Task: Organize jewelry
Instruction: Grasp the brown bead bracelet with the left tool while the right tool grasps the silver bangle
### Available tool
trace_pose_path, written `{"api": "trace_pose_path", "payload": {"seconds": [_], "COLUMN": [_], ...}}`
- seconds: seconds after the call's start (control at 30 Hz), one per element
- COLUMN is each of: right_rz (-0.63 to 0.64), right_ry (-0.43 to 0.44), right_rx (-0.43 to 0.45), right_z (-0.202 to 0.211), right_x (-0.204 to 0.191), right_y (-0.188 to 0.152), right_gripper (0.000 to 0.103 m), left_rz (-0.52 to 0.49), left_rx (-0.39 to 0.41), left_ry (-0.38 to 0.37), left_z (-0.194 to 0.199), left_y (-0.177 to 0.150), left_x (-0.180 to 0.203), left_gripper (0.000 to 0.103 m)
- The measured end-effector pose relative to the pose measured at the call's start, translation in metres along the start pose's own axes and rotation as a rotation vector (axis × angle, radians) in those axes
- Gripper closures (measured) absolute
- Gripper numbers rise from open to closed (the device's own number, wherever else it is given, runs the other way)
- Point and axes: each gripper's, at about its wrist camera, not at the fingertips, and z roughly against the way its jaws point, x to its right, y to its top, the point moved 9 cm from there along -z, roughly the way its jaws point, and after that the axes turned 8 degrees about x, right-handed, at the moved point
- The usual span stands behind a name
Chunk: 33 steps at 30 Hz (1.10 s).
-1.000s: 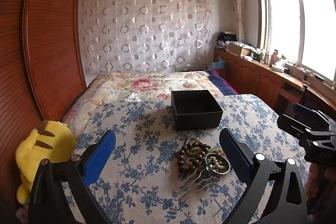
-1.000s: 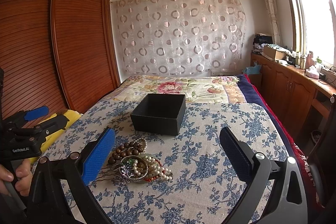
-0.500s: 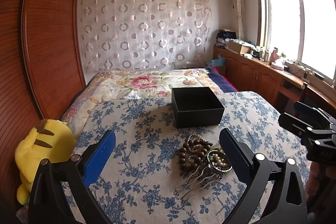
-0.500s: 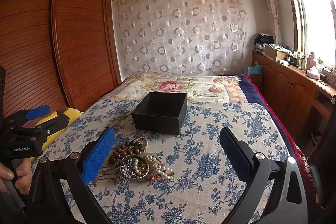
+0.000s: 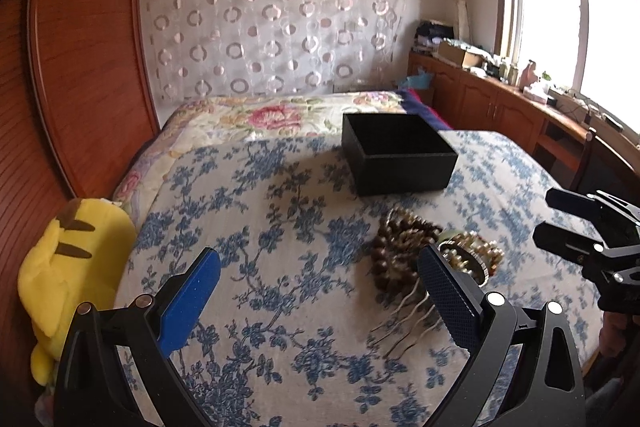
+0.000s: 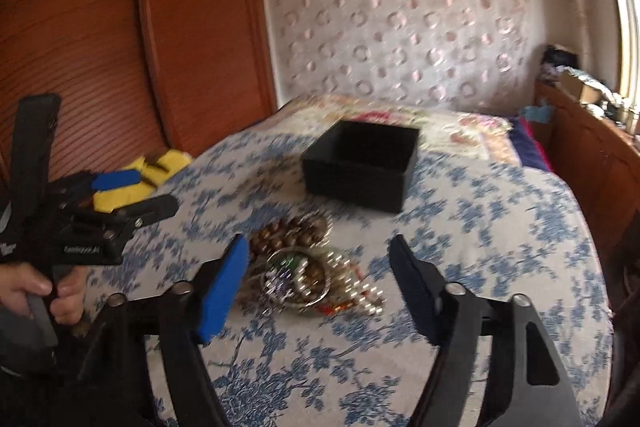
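A pile of jewelry lies on the blue-flowered cloth: brown wooden beads [image 5: 400, 247] [image 6: 292, 231], a pearl bangle [image 5: 472, 255] [image 6: 300, 279] and a metal hair comb [image 5: 408, 315]. An open, empty black box [image 5: 396, 155] [image 6: 360, 167] stands just behind the pile. My left gripper [image 5: 320, 291] is open, its right finger beside the pile; it also shows in the right wrist view [image 6: 120, 195]. My right gripper [image 6: 320, 287] is open, hovering just over the bangle; it also shows in the left wrist view [image 5: 568, 223]. Both are empty.
A yellow plush toy [image 5: 76, 267] sits at the left edge of the bed. A wooden wardrobe [image 5: 80, 47] stands on the left. Wooden cabinets [image 5: 500, 107] with clutter run under the window on the right. A flowered quilt [image 5: 272, 119] lies behind the box.
Both grippers have moved forward and down toward the jewelry pile. The right gripper now frames the bangle between its fingers. Nothing was picked up.
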Motion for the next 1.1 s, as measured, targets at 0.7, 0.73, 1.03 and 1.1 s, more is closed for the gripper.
{"api": "trace_pose_path", "payload": {"seconds": [0.7,0.73,1.03,1.1], "right_rz": [0.191,0.197,0.187,0.198], "right_ry": [0.141,0.149,0.175,0.172], "right_rx": [-0.246,-0.240,-0.178,-0.158], "right_z": [-0.062,-0.061,-0.041,-0.037], "right_x": [-0.044,-0.045,-0.038,-0.036], "right_y": [-0.052,-0.051,-0.025,-0.018], "right_gripper": [0.091,0.092,0.095,0.095], "left_rz": [0.043,0.039,0.006,-0.002], "left_rx": [-0.098,-0.102,-0.140,-0.148], "left_ry": [-0.102,-0.108,-0.164,-0.175], "left_z": [-0.035,-0.037,-0.066,-0.071], "left_y": [-0.033,-0.032,-0.023,-0.023], "left_x": [-0.011,-0.009,0.007,0.012], "left_gripper": [0.013,0.017,0.037,0.040]}}
